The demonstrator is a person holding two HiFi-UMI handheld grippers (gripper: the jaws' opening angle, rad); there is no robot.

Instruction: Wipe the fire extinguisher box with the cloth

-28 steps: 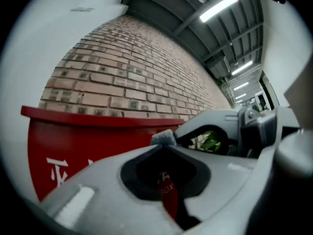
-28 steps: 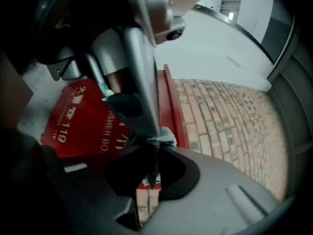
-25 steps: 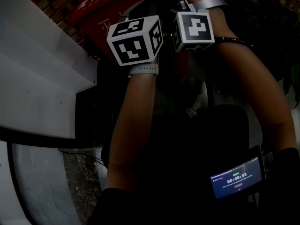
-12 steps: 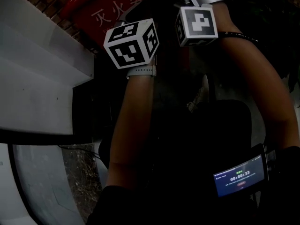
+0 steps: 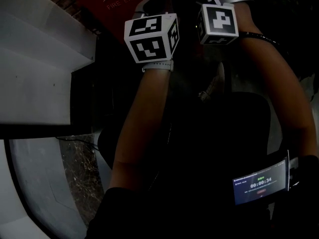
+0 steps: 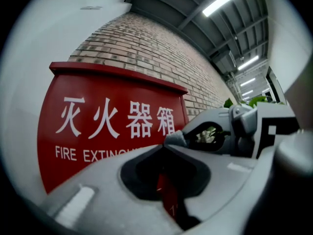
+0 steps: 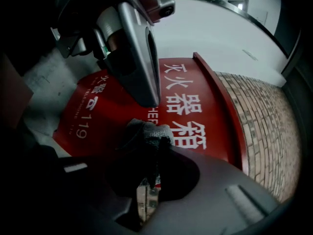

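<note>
Movement over the last second is small but telling. In the head view both marker cubes (image 5: 152, 36) have shifted up and to the right, and the red face of the fire extinguisher box (image 6: 98, 126) now fills more of the top edge, with its English line readable where only slanted characters showed before. I read that as the approach closing in, with wiping about to start rather than under way; whether cloth and box already touch cannot be told. The right gripper (image 7: 155, 153) has its jaws pinched together on the cloth (image 7: 146, 131). The cloth is a small grey wad of nubbly, knitted-looking fabric that bulges past the jaw tips in front of the box's front panel, beside the white lettering (image 7: 183, 106) near the middle of that face. The left gripper (image 6: 164, 147) has its jaws brought fully together with nothing between them; only a sliver of red shows through the cut-out behind the tips. It hangs just beside the right one, high before the same panel. The box looks like painted sheet metal, smooth, glossy and flat, with a raised lip along its top edge, so the soft wad should glide easily. Behind it runs a rough brick wall (image 6: 161, 53) with pale mortar lines.
</note>
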